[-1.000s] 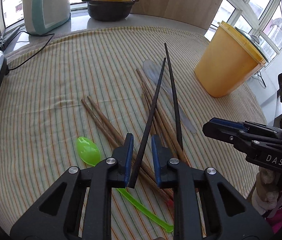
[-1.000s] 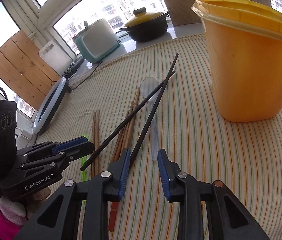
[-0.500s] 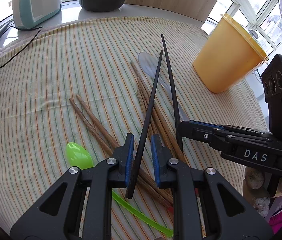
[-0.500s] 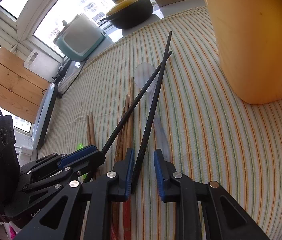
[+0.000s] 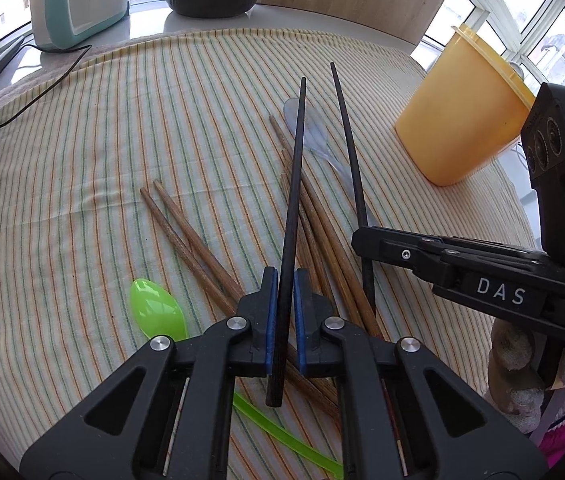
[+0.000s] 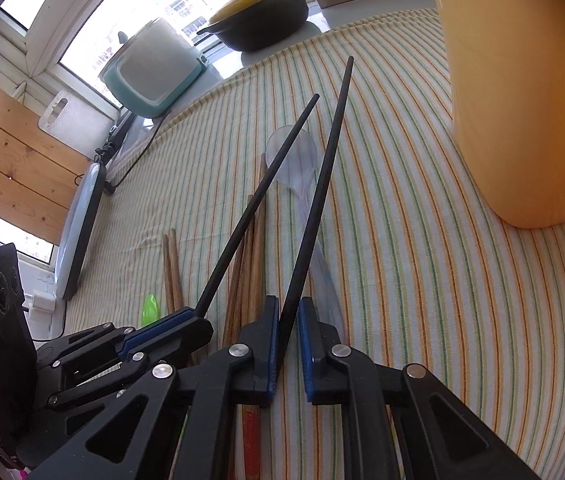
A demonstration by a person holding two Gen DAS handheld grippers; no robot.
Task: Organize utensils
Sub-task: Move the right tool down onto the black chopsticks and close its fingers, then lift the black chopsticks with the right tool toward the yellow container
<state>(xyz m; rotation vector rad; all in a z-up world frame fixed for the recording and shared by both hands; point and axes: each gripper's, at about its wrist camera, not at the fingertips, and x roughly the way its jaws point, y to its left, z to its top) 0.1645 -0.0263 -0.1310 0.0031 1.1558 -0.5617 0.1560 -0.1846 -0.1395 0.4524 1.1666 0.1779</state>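
Striped cloth (image 5: 82,160) carries brown chopsticks (image 5: 186,236). Left gripper (image 5: 282,312) has just clamped one black chopstick (image 5: 294,184). Right gripper (image 6: 287,344), nearer than before, has just been closing round the other (image 6: 318,184).

Seen from the left wrist, the striped bench (image 5: 82,184) lies bare from 9 to 11 o'clock, giving open passage. The yellow container (image 5: 462,120) blocks 2 o'clock. Wooden chopsticks (image 5: 194,240) and a green spoon (image 5: 154,312) clutter the centre and 8 o'clock. The right gripper (image 5: 366,240) bars 3 o'clock.
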